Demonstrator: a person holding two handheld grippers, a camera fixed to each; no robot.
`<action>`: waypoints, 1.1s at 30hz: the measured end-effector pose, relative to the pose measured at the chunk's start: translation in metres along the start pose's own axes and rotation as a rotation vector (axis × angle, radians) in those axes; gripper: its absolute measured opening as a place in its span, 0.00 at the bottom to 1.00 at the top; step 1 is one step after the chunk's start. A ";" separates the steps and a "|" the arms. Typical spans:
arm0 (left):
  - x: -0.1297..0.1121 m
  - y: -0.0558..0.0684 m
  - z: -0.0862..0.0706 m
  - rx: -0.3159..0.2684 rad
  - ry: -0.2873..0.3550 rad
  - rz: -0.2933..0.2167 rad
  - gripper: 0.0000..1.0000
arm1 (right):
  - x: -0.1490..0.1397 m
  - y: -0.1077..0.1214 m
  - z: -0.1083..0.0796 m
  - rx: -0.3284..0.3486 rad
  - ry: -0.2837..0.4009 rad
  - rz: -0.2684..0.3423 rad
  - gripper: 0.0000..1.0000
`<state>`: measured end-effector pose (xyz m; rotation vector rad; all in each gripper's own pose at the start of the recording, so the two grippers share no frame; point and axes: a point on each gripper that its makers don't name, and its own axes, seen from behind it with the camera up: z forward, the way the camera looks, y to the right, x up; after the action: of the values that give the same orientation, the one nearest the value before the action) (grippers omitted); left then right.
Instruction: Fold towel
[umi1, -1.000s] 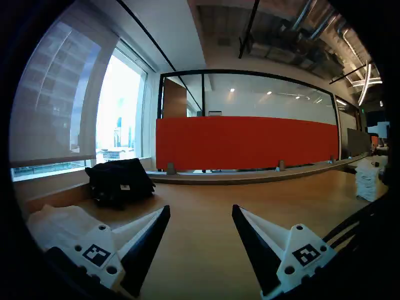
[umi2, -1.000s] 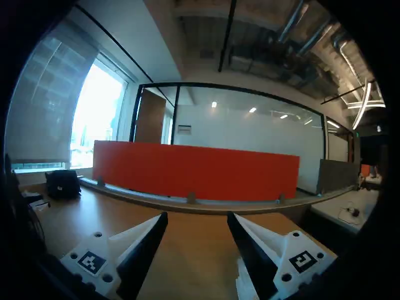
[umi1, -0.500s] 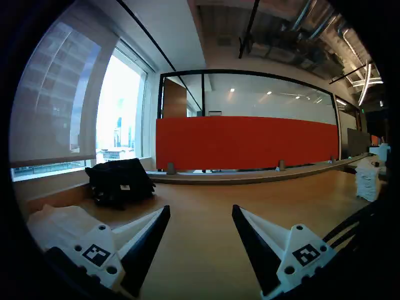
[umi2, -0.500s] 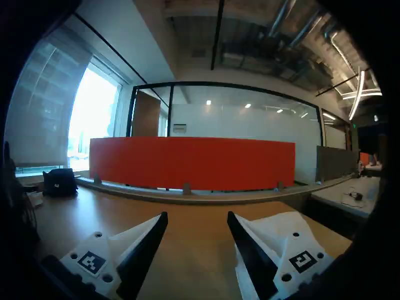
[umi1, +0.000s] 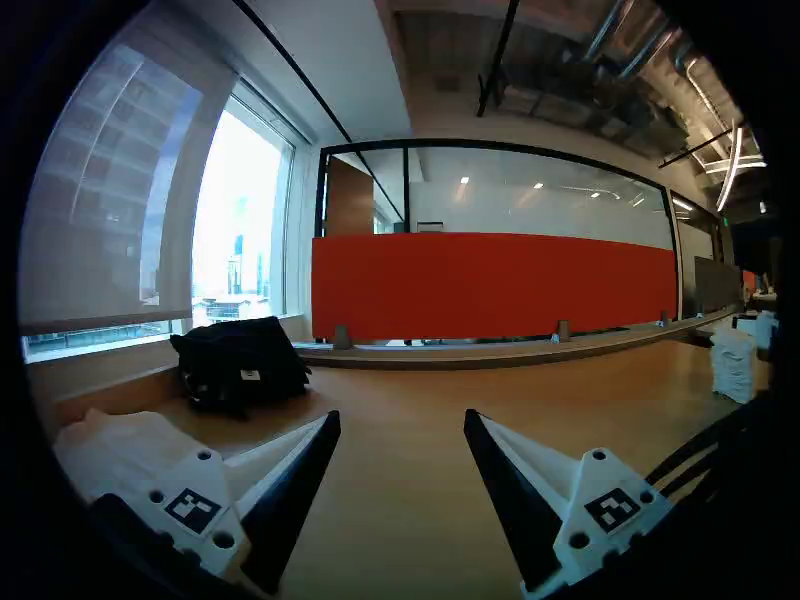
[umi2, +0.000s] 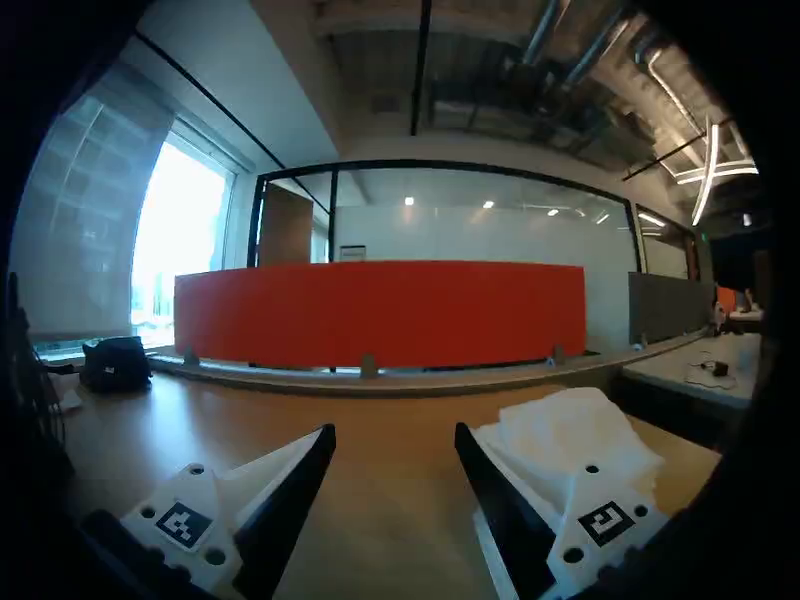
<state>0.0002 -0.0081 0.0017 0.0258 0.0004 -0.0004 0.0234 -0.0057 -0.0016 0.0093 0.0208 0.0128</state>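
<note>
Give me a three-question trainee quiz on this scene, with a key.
1. True or false: the left gripper is shut on a towel.
2. In the left gripper view, what sits on the wooden table near the window? A) red bucket B) black bag C) laptop
3. Fill the gap: in the right gripper view, the crumpled white towel lies ahead of the open right gripper, on the ____.
Key: 1 false, it is open over bare wood; 2 B; 3 table.
</note>
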 end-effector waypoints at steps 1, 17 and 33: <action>0.000 0.000 0.000 0.000 0.000 0.000 0.92 | -0.003 0.000 0.000 -0.001 -0.004 0.001 0.92; 0.000 0.000 0.000 0.000 0.000 0.000 0.92 | -0.014 0.008 -0.001 -0.006 -0.004 0.015 0.92; 0.000 0.001 0.001 0.000 0.000 0.000 0.92 | -0.022 0.001 -0.002 -0.003 -0.019 -0.014 0.92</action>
<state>-0.0001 -0.0075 0.0022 0.0257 0.0004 -0.0002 0.0018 -0.0049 -0.0034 0.0064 0.0014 -0.0017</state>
